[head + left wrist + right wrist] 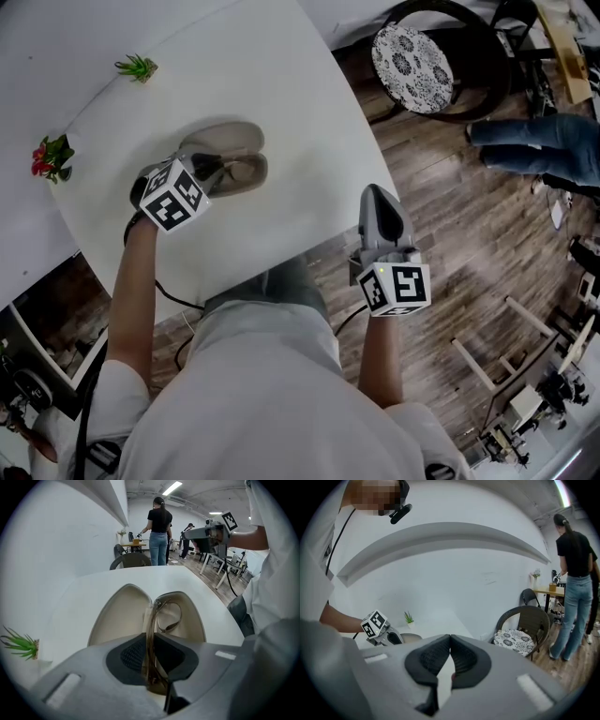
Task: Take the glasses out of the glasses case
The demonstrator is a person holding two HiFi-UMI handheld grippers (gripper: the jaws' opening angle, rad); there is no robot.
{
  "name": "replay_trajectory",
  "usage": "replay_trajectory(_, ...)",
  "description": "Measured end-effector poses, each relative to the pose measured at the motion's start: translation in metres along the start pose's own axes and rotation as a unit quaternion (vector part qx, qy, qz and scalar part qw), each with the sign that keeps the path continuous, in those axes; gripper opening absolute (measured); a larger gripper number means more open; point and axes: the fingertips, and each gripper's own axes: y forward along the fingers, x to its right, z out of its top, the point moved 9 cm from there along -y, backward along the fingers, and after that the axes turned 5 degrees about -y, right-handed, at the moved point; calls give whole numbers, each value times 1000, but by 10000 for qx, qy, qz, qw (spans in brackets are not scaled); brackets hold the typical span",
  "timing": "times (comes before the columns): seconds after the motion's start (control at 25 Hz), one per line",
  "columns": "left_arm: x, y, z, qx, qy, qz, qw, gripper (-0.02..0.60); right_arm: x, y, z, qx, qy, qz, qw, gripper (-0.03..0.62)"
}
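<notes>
Clamped edge-on between the jaws of the left gripper (pixel 151 660): brown-tinted glasses (pixel 161 609), directly over the open glasses case (pixel 119 616). Lying open on the white counter (pixel 89 590): the case, both shells facing up. Well to the right of the case, beyond the counter edge: right gripper (pixel 450 656), jaws pressed together, nothing held. Judged done: case opened, glasses grasped. Judged left: lifting clear of the case.

The case (pixel 121 617) is beige, the glasses (pixel 149 637) brown.
</notes>
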Motion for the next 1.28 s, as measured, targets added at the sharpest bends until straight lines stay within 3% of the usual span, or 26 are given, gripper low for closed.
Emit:
replay_trajectory(0.36, 2, -1, 0, 9, 237, 167, 9996, 31, 0, 1, -4, -29, -20, 28, 10000, 3)
replay_trajectory(0.64, 3, -20, 3, 538, -20, 625, 9966, 29, -7, -6, 0, 62, -20, 33, 10000, 3)
replay_trajectory(1.08, 12, -70, 5, 1409, -410, 1389, 9794, 26, -34, -23, 13, 334, -122, 119, 9993, 3)
replay_trajectory(1.28, 20, -97, 5, 1837, -575, 1655, 9672, 26, -47, -34, 19, 482, -189, 140, 9986, 3)
